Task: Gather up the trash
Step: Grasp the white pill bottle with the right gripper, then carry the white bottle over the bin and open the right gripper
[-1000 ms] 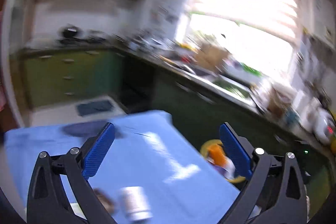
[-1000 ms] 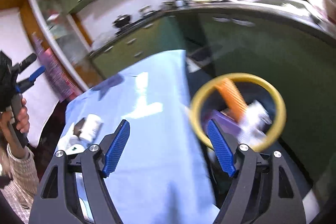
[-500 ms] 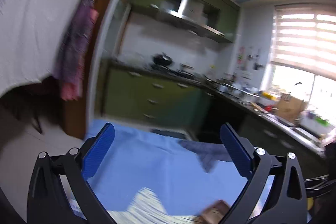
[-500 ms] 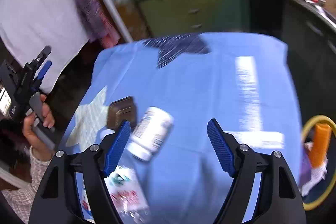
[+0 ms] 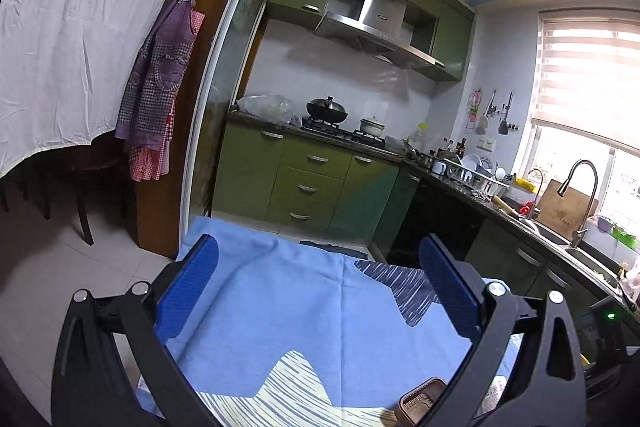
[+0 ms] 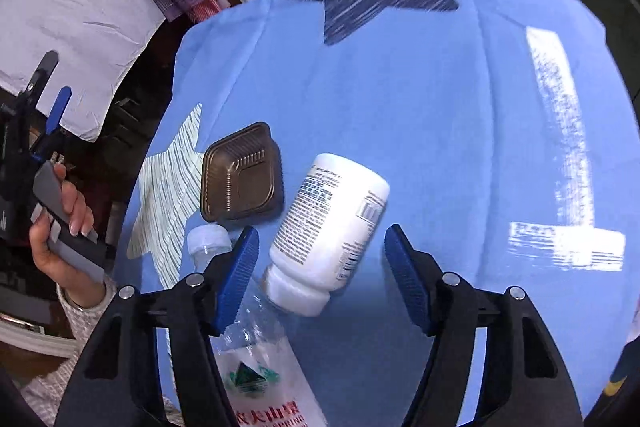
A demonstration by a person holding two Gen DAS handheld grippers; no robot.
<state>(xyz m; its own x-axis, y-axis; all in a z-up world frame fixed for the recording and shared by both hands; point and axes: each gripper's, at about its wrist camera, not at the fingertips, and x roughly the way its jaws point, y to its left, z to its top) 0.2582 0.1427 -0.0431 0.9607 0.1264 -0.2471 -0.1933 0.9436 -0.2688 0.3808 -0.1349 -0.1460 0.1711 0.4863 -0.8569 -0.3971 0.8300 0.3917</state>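
On the blue tablecloth (image 6: 440, 99) a white pill bottle (image 6: 332, 223) lies on its side. My right gripper (image 6: 320, 239) points down over it; its jaws are closing, the bottle lies between them, and the pads stand clear of it. A brown plastic tray (image 6: 240, 183) sits just left of the bottle, and a clear water bottle (image 6: 256, 359) lies under the left finger. In the left wrist view my left gripper (image 5: 318, 251) hangs open and empty over the cloth (image 5: 300, 307), with the brown tray (image 5: 420, 399) at the bottom edge.
A hand (image 6: 68, 227) holds the left gripper (image 6: 44, 99) off the table's left edge. Green kitchen cabinets (image 5: 308, 183) and a stove stand beyond the table, a sink counter (image 5: 552, 231) runs along the right, and an apron (image 5: 160, 87) hangs at the left.
The right view swung from the yellow-rimmed bin to the trash on the table and dropped over the white bottle, its jaws narrowing. The left view swung left off the bin, then held still.
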